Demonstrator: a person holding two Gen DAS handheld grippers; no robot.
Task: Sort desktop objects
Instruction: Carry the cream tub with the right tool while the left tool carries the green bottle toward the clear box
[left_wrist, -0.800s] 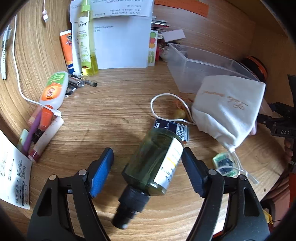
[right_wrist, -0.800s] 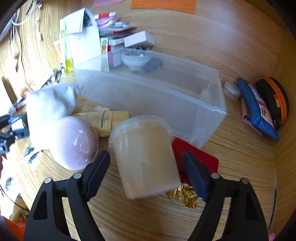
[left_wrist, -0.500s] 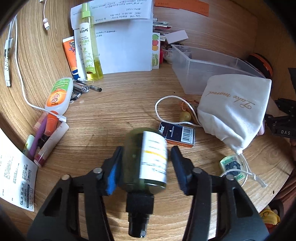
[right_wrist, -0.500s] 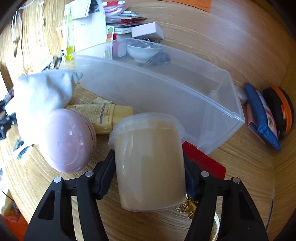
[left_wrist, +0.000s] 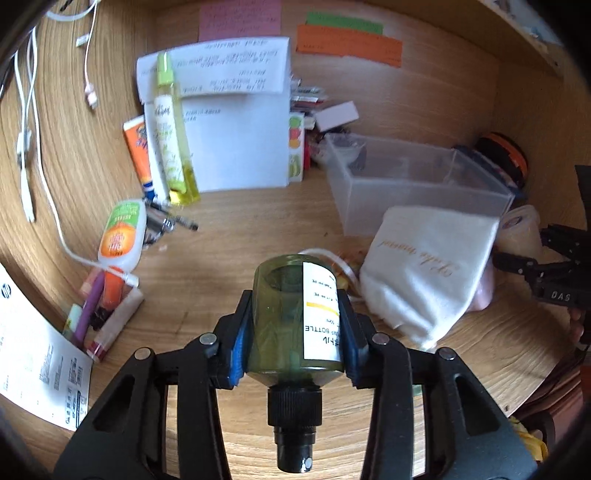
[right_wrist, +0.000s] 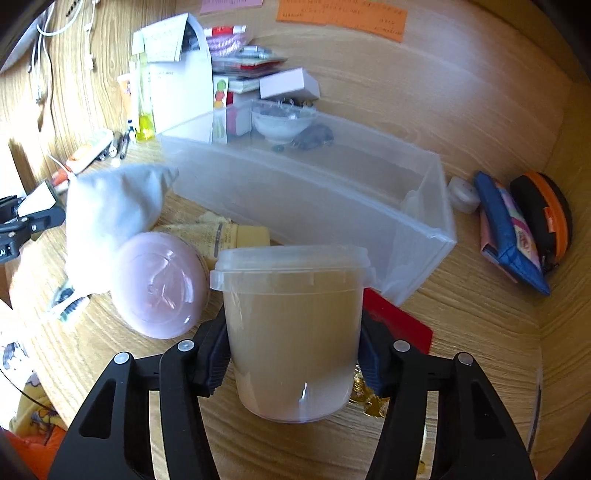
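Barely started on the sorting, by the look of it — clear plastic bin (right_wrist: 424, 206) at the far right of the tabletop (left_wrist: 236, 236) sits almost bare inside, just a small white bowl (right_wrist: 282, 125) and some dark bits at its far end.

Left hand-held gripper (left_wrist: 295, 325) clamped on a green glass bottle (left_wrist: 284, 325), black cap pointing back toward the camera, bottle apparently lifted clear of the wood. Right hand-held gripper (right_wrist: 293, 354) clenched around a lidded translucent tub (right_wrist: 291, 332) of beige stuff, just near of the bin's front wall.

Plenty left lying loose: white drawstring pouch (left_wrist: 424, 273) leaning against the bin, pink dome lid (right_wrist: 159, 288) beside it, cream tube (right_wrist: 229, 236) tucked behind, red card (right_wrist: 402, 321) under the tub. Far left — orange-and-green bottle (left_wrist: 122, 236), tall yellow spray (left_wrist: 171, 147), pens, cables, papers.

Probably both held items headed for the bin next, though only a guess.
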